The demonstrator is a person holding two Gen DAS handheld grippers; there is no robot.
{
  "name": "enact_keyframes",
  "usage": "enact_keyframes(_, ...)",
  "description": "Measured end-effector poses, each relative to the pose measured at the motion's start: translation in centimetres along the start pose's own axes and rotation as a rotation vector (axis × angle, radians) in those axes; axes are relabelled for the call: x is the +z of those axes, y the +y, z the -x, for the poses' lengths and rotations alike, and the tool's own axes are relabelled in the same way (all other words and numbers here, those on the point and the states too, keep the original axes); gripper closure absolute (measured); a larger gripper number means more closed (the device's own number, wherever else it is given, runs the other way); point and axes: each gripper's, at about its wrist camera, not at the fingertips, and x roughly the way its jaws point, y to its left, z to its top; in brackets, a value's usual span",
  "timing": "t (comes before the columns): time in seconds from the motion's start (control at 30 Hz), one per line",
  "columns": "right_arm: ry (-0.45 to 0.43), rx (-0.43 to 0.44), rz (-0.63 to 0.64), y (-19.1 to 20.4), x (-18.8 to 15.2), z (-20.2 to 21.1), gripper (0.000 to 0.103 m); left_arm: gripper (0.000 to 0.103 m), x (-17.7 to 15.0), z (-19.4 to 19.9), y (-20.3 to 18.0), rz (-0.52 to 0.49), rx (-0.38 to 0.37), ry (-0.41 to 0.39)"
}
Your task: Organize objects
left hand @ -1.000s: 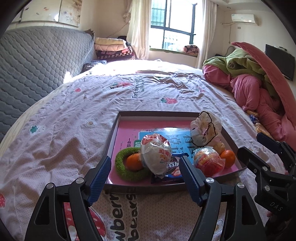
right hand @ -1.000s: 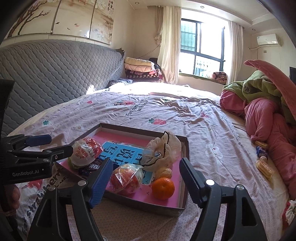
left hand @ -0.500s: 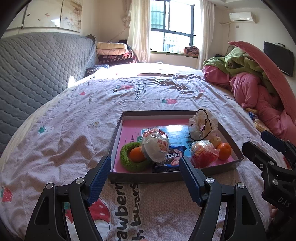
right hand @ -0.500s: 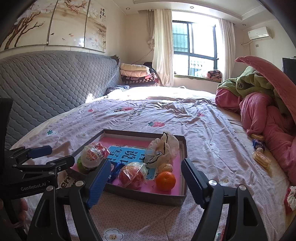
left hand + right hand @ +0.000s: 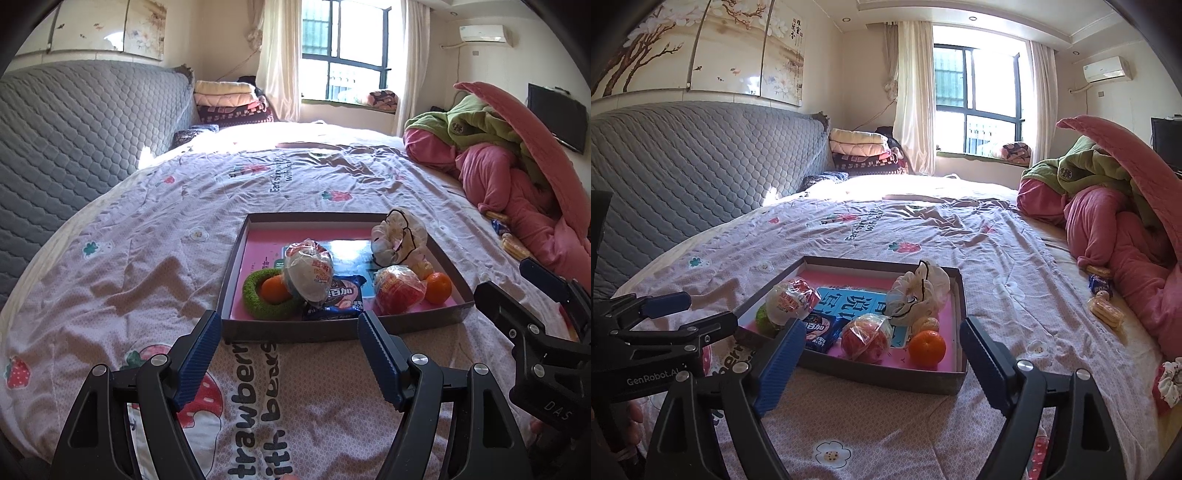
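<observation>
Left wrist view: seemingly between placements, with nothing held. Left gripper (image 5: pixel 290 341) spread wide and empty, hanging over the bed (image 5: pixel 155 236) just short of the tray (image 5: pixel 236 266). Near wall of the tray at 12 o'clock of the gripper, close but apart. Inside: green ring (image 5: pixel 266 301) around an orange (image 5: pixel 274 288) at 11 o'clock, wrapped bun (image 5: pixel 309 275) and blue snack packet (image 5: pixel 341 299) dead ahead, bagged apple (image 5: pixel 398 291) and loose tangerine (image 5: pixel 439 288) at 1 o'clock, white cloth bag (image 5: pixel 400 236) behind them. Next move, at a guess: picking out whatever remains off the tray.

Right wrist view: right gripper (image 5: pixel 882 360) empty, jaws opening with nothing between them, tangerine (image 5: pixel 927 349) just beyond at 12 o'clock, bagged apple (image 5: pixel 866 338) at 11 o'clock. Tray corner (image 5: pixel 955 382) near the right finger. Stray biscuit packs (image 5: pixel 1104 314) on the bed at 2 o'clock, well apart, beside the pink quilt (image 5: pixel 1108 229); a reach across to those probably called for. Left gripper (image 5: pixel 687 314) visible at 9 o'clock, spread.
</observation>
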Motion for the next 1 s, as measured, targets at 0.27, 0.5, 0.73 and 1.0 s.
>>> enact_keyframes(0.27,-0.001,-0.01,0.006,0.4,-0.4,0.7,0.017,0.026,-0.6,0.2,-0.3,-0.007,0.003,0.022)
enact_keyframes(0.5,0.01,-0.01,0.01,0.9,-0.9,0.8,0.017,0.026,-1.0,0.3,-0.4,-0.015,0.016,0.027)
enact_keyframes(0.73,0.021,-0.013,0.017,1.4,-1.4,0.9,0.017,0.026,-1.4,0.1,-0.1,-0.006,0.023,0.038)
enact_keyframes(1.0,0.039,-0.016,0.017,1.6,-2.1,0.5,0.017,0.026,-2.1,-0.3,-0.3,-0.01,0.028,0.045)
